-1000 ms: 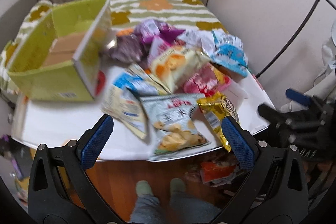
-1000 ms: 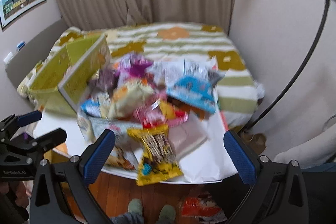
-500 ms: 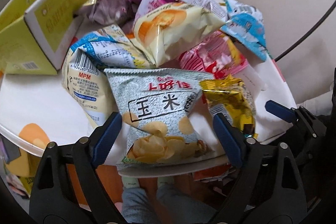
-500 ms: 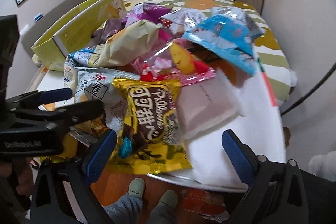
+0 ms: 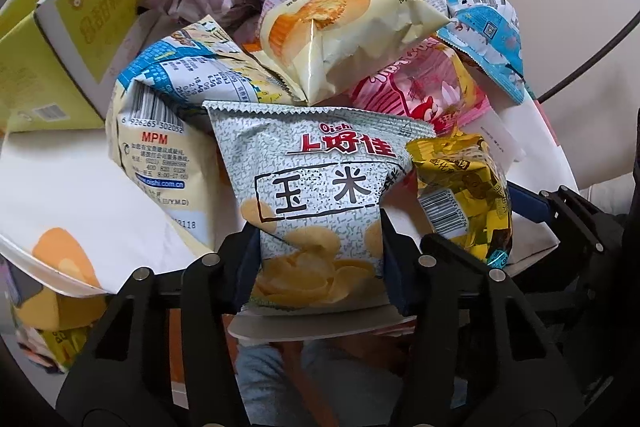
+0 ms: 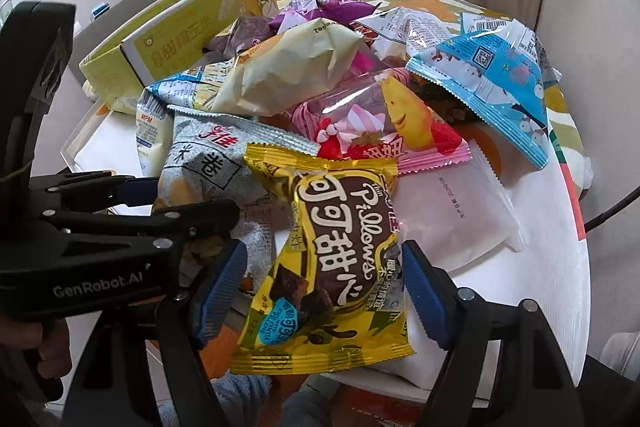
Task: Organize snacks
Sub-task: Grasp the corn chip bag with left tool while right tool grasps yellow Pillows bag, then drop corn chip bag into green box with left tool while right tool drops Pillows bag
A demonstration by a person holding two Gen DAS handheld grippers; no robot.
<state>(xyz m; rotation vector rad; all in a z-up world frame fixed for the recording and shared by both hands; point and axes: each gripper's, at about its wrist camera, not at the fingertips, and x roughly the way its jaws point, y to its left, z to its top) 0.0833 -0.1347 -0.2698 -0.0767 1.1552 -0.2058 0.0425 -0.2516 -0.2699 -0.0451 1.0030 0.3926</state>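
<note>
A grey corn-chip bag [image 5: 320, 163] lies at the near edge of the pile. My left gripper [image 5: 322, 267] is closing on its lower end, and both blue pads press into its creased sides. Seen from the right wrist, the same bag [image 6: 208, 163] lies partly under a yellow chocolate-pillow bag [image 6: 332, 227]. My right gripper [image 6: 324, 291] straddles that yellow bag with its jaws closing. The pads stand at the bag's edges without squeezing it. The yellow bag [image 5: 464, 195] lies just right of the grey one.
Several more snack bags are heaped behind: a cream bread bag [image 5: 352, 35], a pink one [image 6: 380, 131], a blue one [image 6: 500, 79]. An open green box [image 5: 80, 27] stands at the back left on the white table [image 6: 520, 287]. Feet and wooden floor show below.
Both grippers dropped toward the near table edge. The left jaws narrowed from wide apart onto the grey bag; the right jaws narrowed around the yellow bag.
</note>
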